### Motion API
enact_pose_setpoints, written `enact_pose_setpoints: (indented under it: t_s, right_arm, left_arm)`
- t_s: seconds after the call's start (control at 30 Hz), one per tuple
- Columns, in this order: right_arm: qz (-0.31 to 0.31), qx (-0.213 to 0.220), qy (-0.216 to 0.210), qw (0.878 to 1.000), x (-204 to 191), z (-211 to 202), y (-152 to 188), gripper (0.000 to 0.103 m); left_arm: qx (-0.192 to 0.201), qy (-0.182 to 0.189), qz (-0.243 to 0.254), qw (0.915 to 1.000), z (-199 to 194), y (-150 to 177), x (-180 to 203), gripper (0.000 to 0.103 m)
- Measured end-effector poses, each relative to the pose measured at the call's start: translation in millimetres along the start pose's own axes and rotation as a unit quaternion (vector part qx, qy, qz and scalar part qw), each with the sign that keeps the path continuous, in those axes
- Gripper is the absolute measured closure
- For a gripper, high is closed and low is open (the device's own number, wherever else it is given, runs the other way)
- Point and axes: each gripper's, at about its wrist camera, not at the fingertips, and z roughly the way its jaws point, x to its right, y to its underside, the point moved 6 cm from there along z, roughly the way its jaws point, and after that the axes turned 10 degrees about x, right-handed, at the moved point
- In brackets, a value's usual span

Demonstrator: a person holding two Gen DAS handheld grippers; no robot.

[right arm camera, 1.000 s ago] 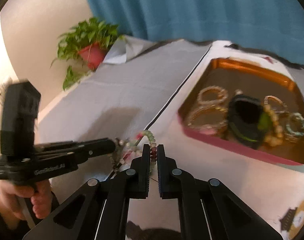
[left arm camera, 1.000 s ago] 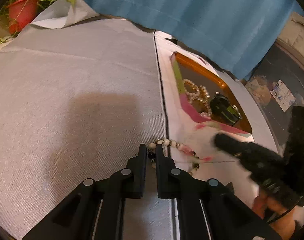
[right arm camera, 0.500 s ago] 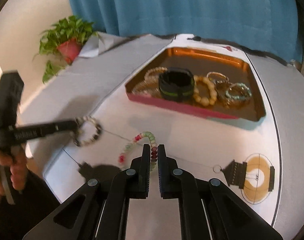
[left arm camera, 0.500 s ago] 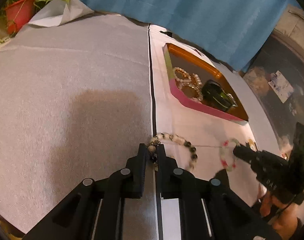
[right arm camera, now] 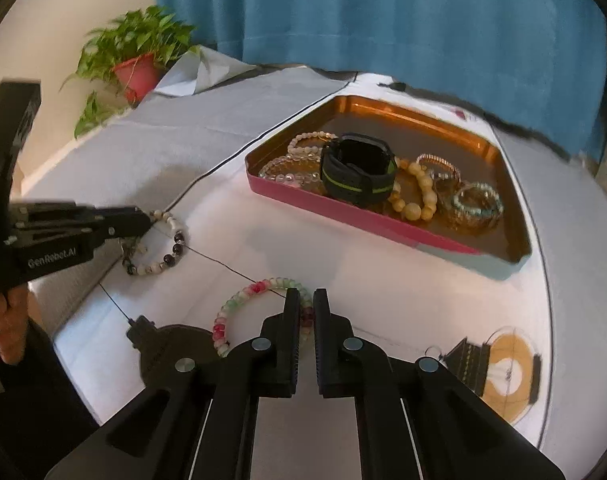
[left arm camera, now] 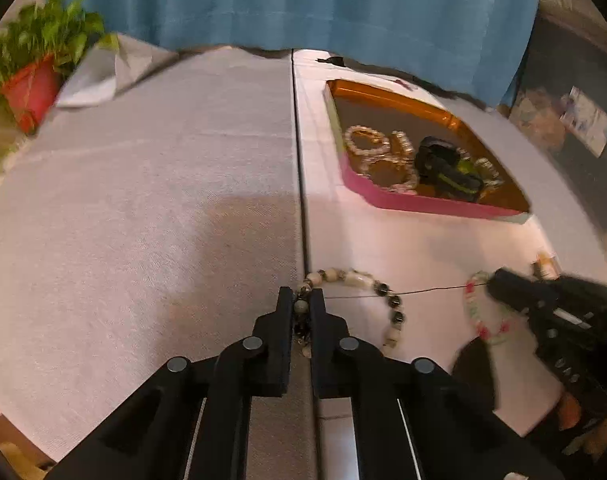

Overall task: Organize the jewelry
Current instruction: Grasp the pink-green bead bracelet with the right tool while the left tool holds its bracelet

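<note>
A white-and-dark bead bracelet (left arm camera: 359, 278) (right arm camera: 171, 248) lies on the white cloth by the seam. My left gripper (left arm camera: 301, 300) (right arm camera: 147, 220) is shut on one end of it, jaws closing tight on the beads. To its right lies a pink-and-green bead bracelet (right arm camera: 243, 294) (left arm camera: 473, 308), with my right gripper (right arm camera: 305, 300) (left arm camera: 493, 284) shut on its near side. A thin black thread (right arm camera: 223, 266) runs across the cloth between the two bracelets. Behind them stands a pink tray (right arm camera: 343, 216) (left arm camera: 423, 202) holding several bracelets and a black wristband (right arm camera: 357, 172).
A potted plant (right arm camera: 137, 72) (left arm camera: 27, 92) stands at the far left corner, before a blue curtain (right arm camera: 383, 20). A black seam (left arm camera: 301, 160) splits the grey cloth from the white one. A lantern print (right arm camera: 499, 368) marks the cloth at front right.
The two bracelets, bunched together a second ago, now lie apart. My right gripper has drawn the pink-and-green one to the right, away from the left gripper and its bracelet.
</note>
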Motion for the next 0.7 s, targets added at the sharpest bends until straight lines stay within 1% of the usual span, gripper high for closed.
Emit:
enact_pose_setpoints:
  t_s: [0.07, 0.13, 0.33, 0.4, 0.5, 0.63, 0.7]
  right_arm:
    - [0.022, 0.003, -0.008, 1.000, 2.2, -5.4, -1.1, 0.096]
    - [0.031, 0.014, -0.010, 0.999, 2.3, -13.7, -5.7, 0.096]
    - [0.028, 0.054, -0.009, 0.998, -4.7, -52.5, -22.5, 0.096]
    - [0.036, 0.067, -0.009, 0.997, -2.9, -68.0, -27.9, 0.096]
    - [0.042, 0.082, -0.009, 0.996, 1.7, -88.9, -35.3, 0.096]
    - [0.032, 0.114, -0.001, 0.993, 7.8, -123.9, -56.4, 0.096]
    - [0.027, 0.132, 0.007, 0.991, 14.2, -142.9, -70.5, 0.096]
  left_arm:
    - [0.005, 0.005, -0.002, 1.0000, -3.8, -2.2, 7.0, 0.098]
    - [0.016, 0.012, -0.004, 0.9998, -12.4, -6.5, 15.7, 0.098]
    - [0.046, 0.034, -0.008, 0.9983, -41.7, -20.1, 46.5, 0.098]
    - [0.053, 0.049, -0.011, 0.9973, -51.0, -25.5, 58.1, 0.098]
    - [0.062, 0.056, -0.006, 0.9965, -62.5, -31.9, 72.6, 0.098]
    - [0.091, 0.072, 0.013, 0.9932, -86.8, -49.4, 95.8, 0.098]
    - [0.110, 0.086, 0.016, 0.9901, -101.4, -65.1, 105.6, 0.098]
